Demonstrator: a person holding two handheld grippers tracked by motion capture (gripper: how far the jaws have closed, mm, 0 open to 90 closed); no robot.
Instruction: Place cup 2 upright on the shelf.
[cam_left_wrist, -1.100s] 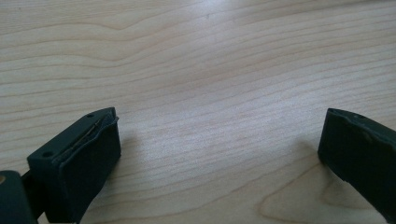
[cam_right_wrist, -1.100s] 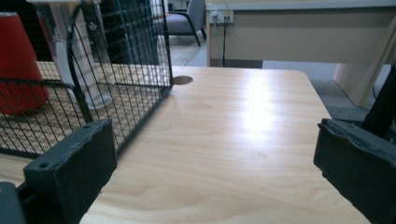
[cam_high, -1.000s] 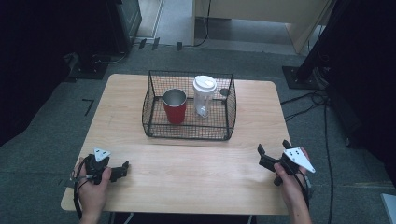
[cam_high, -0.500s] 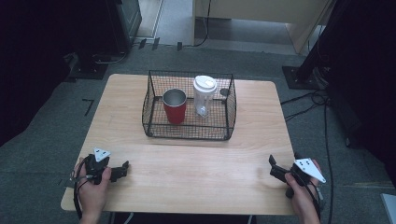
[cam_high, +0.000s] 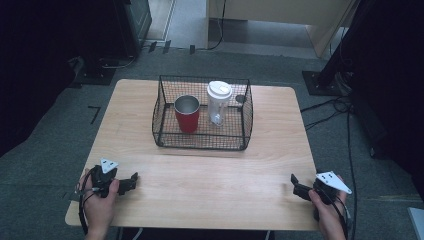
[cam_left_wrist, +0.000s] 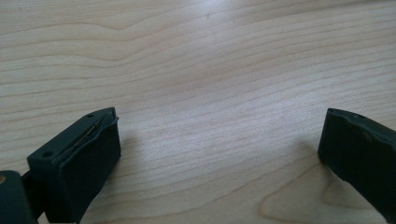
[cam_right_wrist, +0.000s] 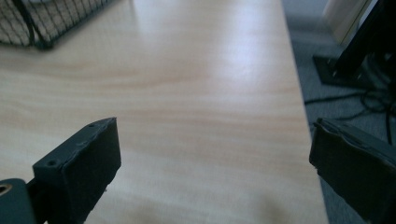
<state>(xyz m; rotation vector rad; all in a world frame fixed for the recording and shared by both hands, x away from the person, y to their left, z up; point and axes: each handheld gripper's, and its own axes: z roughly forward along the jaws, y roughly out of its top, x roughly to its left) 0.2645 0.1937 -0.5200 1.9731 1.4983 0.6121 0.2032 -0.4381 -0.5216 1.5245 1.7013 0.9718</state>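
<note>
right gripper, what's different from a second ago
The right gripper drew back along the table's right side toward its near corner, jaws just closing a little with nothing between them. The left gripper, basket, red cup and lidded cup kept their places.

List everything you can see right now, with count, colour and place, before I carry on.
Table: one, light wood, centre of the high view.
Wire basket: one, black, far middle of the table.
Cup: one, red with a metallic inside, upright in the basket's left half.
Tumbler: one, clear with a white lid, upright in the basket's right half, beside the cup.
Cables: several, black, on the grey floor right of the table.
Left gripper: one, black, near left of the table, jaws open, nothing between them.
Right gripper: one, black, near right edge, jaws wide, just closing slightly, nothing between them.
</note>
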